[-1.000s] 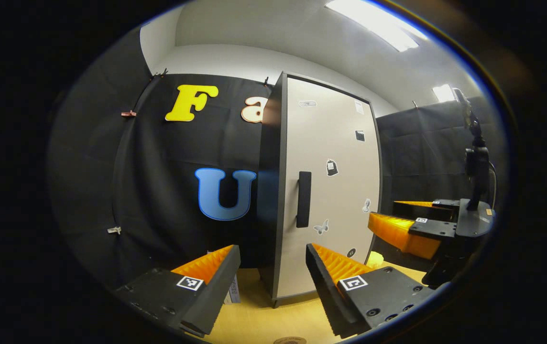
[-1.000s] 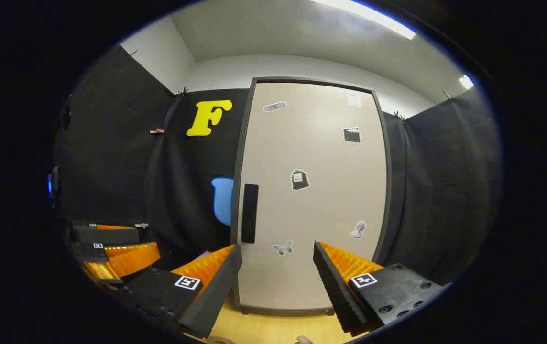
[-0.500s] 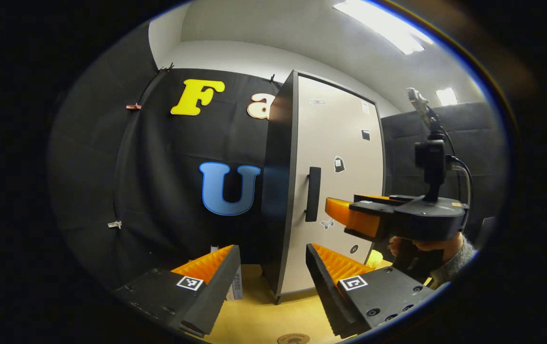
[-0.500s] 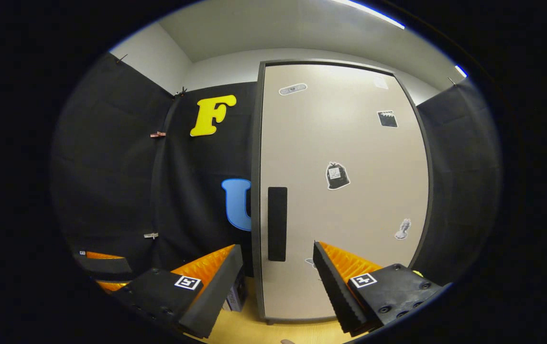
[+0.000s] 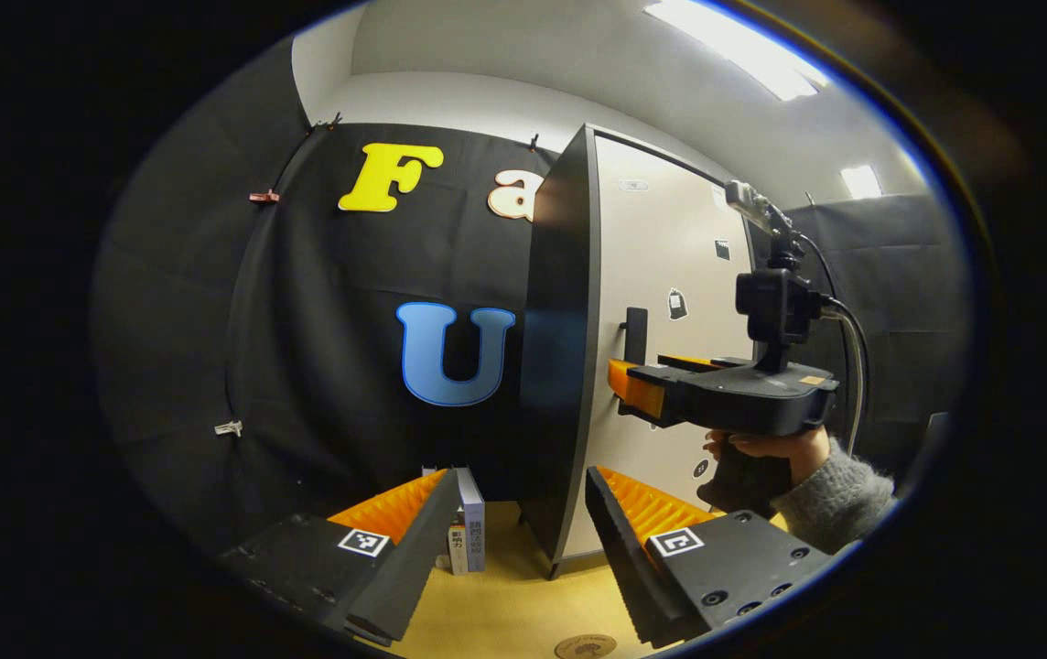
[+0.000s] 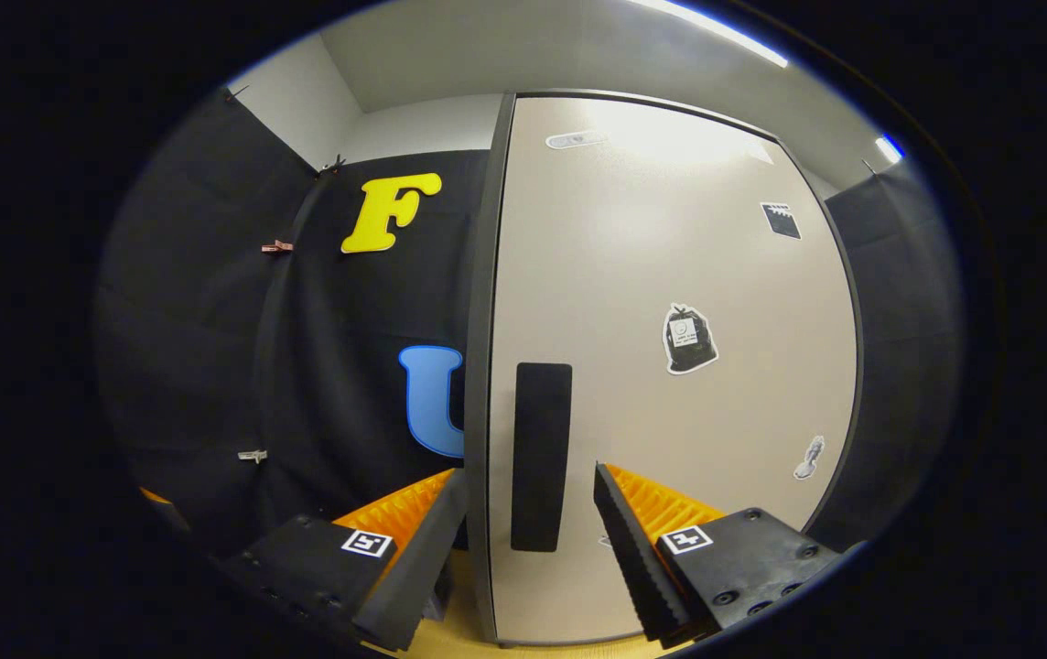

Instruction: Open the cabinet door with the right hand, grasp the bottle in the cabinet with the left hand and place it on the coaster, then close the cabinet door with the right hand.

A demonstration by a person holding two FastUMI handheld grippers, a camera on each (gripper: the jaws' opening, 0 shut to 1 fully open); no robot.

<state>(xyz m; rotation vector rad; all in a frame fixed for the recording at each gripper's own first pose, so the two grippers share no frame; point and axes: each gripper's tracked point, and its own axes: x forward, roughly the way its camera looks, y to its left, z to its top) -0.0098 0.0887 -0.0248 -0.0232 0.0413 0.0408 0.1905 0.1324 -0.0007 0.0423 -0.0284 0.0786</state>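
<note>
A tall cabinet (image 5: 569,366) with dark sides stands on the wooden table, its beige door (image 6: 670,366) closed over whatever is inside. In the right gripper view, my right gripper (image 6: 528,540) is open, and the door's dark vertical handle (image 6: 540,456) stands in the gap between its fingers, close ahead. The left gripper view has this right gripper (image 5: 642,380), held by a hand (image 5: 766,448), with its tips level with the handle (image 5: 635,334). My left gripper (image 5: 523,549) is open and holds nothing, low in front of the cabinet's left corner. A round coaster (image 5: 586,646) lies on the table below it.
A few books (image 5: 469,522) stand upright on the table (image 5: 514,604) left of the cabinet, against the black cloth wall. A grey sleeve (image 5: 839,499) reaches in from the right. Stickers dot the door.
My right gripper has moved forward to the door handle, which now lies between its open fingers. The left gripper drifted left and slightly back, bringing the books and coaster into sight.
</note>
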